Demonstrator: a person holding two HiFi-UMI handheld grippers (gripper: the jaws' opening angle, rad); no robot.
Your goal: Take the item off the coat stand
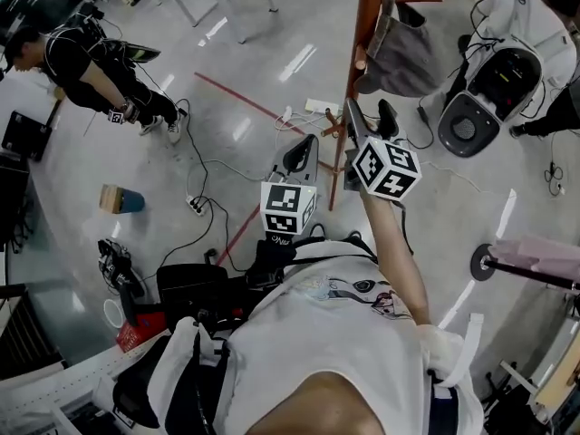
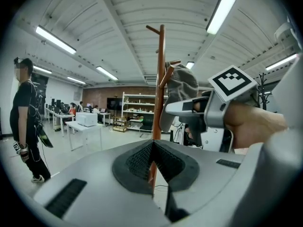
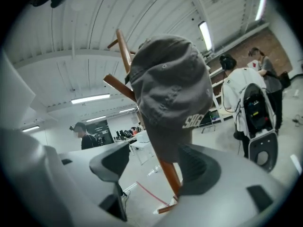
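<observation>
Lettering on the grey cap [image 3: 170,89] is shown only by the right gripper view. Cables [image 1: 195,166] on the floor [image 1: 272,25] beside the foot of the coat stand [image 1: 367,25] are shown only by the head view. The cap is hung on an upper peg of the stand. The right tongs [image 3: 156,162] are held wide apart below that peg, with the cap's brim between the jaws; no pressing by the pads [image 3: 201,167] can be made out. The left tongs [image 2: 152,143], pointed at the stand's pole, are drawn together on nothing. The cap is of faded, stitched cloth with a curved brim. The stand is of round reddish wood, and the pads are dark and ribbed.
</observation>
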